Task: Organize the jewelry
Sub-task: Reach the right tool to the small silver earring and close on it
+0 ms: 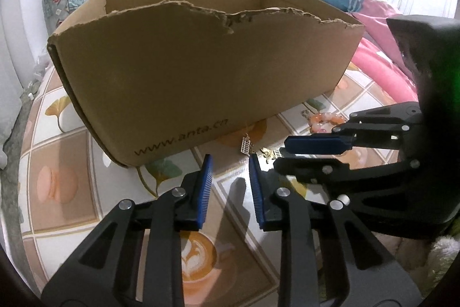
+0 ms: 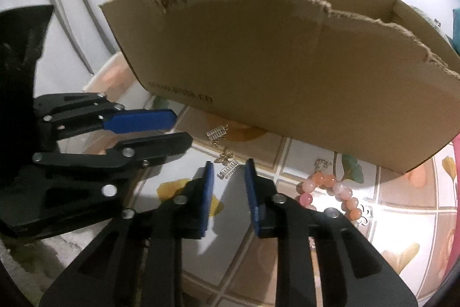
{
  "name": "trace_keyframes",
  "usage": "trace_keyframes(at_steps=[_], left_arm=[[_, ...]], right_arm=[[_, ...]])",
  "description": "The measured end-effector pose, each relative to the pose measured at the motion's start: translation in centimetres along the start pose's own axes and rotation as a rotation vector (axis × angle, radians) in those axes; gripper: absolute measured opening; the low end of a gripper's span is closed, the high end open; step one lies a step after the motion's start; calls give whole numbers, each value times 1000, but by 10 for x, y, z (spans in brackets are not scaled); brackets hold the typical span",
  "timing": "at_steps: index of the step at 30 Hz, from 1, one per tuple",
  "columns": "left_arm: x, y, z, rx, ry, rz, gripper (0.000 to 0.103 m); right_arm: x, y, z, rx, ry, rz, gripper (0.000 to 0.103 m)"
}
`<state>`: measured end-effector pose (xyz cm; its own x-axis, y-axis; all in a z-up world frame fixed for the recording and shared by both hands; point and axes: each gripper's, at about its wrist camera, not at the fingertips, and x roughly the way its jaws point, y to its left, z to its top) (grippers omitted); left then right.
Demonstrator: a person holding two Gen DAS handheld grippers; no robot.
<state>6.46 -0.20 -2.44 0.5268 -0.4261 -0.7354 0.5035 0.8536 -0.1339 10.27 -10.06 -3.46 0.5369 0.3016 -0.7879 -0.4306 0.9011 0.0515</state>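
Tiny earrings by the box: light, thin, easily bent.
Both tongs, left (image 1: 230, 160) and right (image 2: 227, 166), hang apart over the earrings (image 2: 222, 157) on the desk (image 2: 302, 263); pinch the flat charm, not the hook.

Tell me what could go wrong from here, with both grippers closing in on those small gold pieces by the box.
1. The right gripper and left gripper are both open and crowded together near the butterfly charm; they may collide.
2. The ladder-shaped earrings lie flat and thin on the patterned tablecloth; the pads may slide over them or flick them away.
3. The cardboard box has a tall torn wall; a carried piece could snag.
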Motion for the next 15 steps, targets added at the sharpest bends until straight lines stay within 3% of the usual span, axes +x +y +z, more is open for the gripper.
trace_keyframes(at_steps=[5,15], left_arm=[[4,1,1,-4,6,2,24],[3,-3,2,8,-1,-2,24]], right_arm=[[2,1,2,-30,23,-27,6],[-4,-1,-2,-6,21,-54,5]])
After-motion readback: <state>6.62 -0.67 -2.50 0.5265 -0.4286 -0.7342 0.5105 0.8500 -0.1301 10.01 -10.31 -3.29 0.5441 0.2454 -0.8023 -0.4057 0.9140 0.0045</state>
